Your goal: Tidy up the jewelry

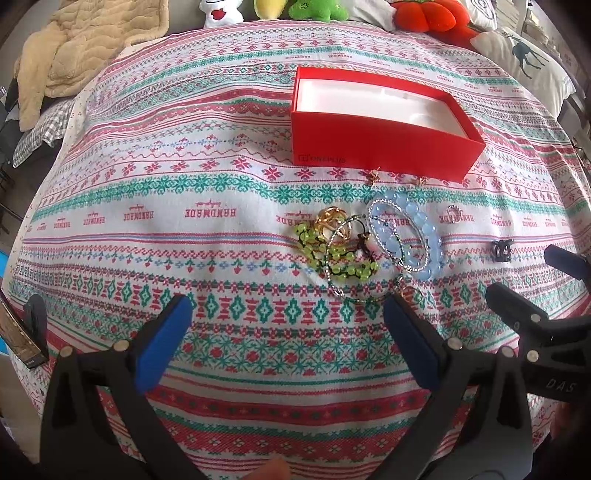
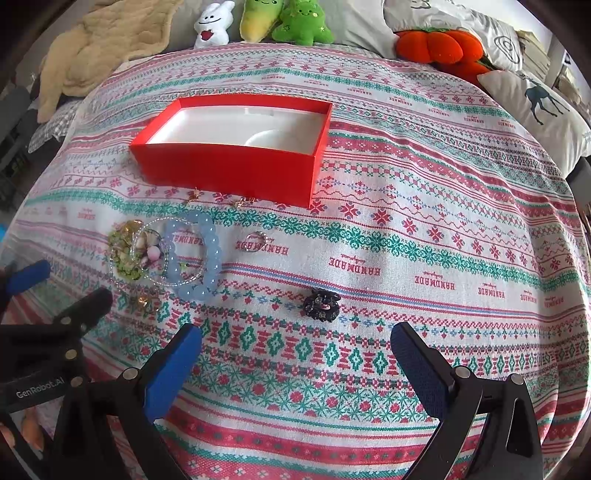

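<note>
An open red box [image 1: 384,144] [image 2: 236,173] with a white, bare inside stands on the patterned cloth. In front of it lies a heap of jewelry: a pale blue bead bracelet [image 1: 421,236] [image 2: 201,254], a green bead bracelet [image 1: 332,254] [image 2: 125,262], thin beaded bangles and a gold piece [image 1: 330,218]. Two small gold earrings [image 1: 373,176] [image 2: 242,202] lie by the box's front wall. A silver ring [image 1: 453,213] [image 2: 255,240] and a black hair claw [image 1: 501,252] [image 2: 320,303] lie apart. My left gripper [image 1: 288,306] and right gripper [image 2: 295,336] hover open, holding nothing.
Plush toys [image 2: 295,22] and an orange plush [image 2: 439,44] line the far edge. A beige blanket [image 1: 85,48] lies at the back left, a deer-print cushion [image 2: 539,107] at the back right. A dark flat object [image 1: 18,336] sits at the left edge.
</note>
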